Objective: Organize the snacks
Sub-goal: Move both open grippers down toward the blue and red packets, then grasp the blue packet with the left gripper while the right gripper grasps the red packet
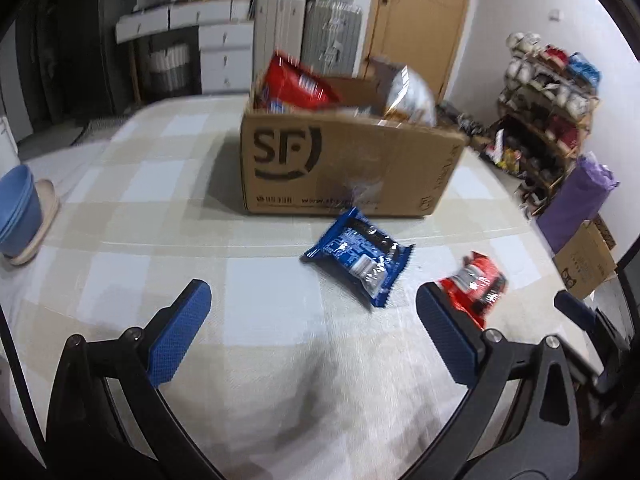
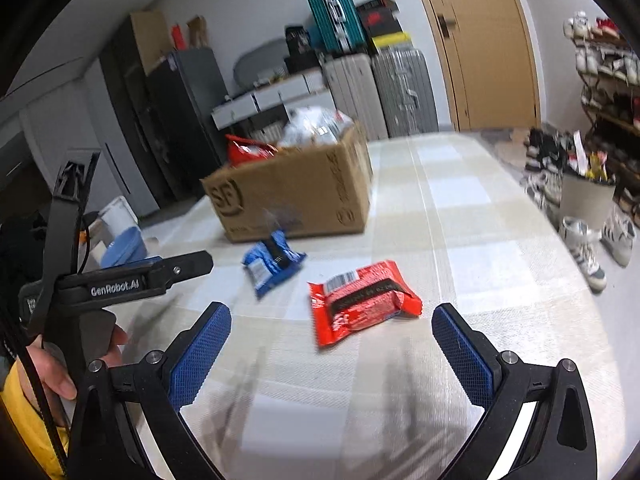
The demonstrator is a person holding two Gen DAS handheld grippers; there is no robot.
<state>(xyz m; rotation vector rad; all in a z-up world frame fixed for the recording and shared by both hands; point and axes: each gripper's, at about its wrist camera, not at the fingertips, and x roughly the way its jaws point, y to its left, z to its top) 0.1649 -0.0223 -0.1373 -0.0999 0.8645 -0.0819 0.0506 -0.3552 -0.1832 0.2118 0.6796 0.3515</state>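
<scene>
A blue snack packet (image 1: 358, 255) (image 2: 272, 261) lies on the checked tablecloth just in front of a cardboard box (image 1: 344, 168) (image 2: 296, 196) marked SF. A red snack packet (image 1: 478, 284) (image 2: 362, 304) lies to its right, nearer to me. The box holds a red bag (image 1: 298, 84) (image 2: 248, 148) and a silvery bag (image 1: 412, 94) (image 2: 312, 126). My left gripper (image 1: 314, 300) hovers open over the cloth, the blue packet just ahead of it. My right gripper (image 2: 332, 320) is open too, with the red packet just beyond its fingertips. The left gripper (image 2: 188, 266) also shows in the right wrist view, held by a hand.
A blue bowl stack (image 1: 18, 208) (image 2: 124, 246) sits on a beige plate at the table's left edge. Right of the table stand a shoe rack (image 1: 548, 104) (image 2: 608, 80), a purple roll (image 1: 576, 204), a small carton (image 1: 586, 256) and a bin (image 2: 586, 200). Suitcases (image 2: 380, 92) line the back wall.
</scene>
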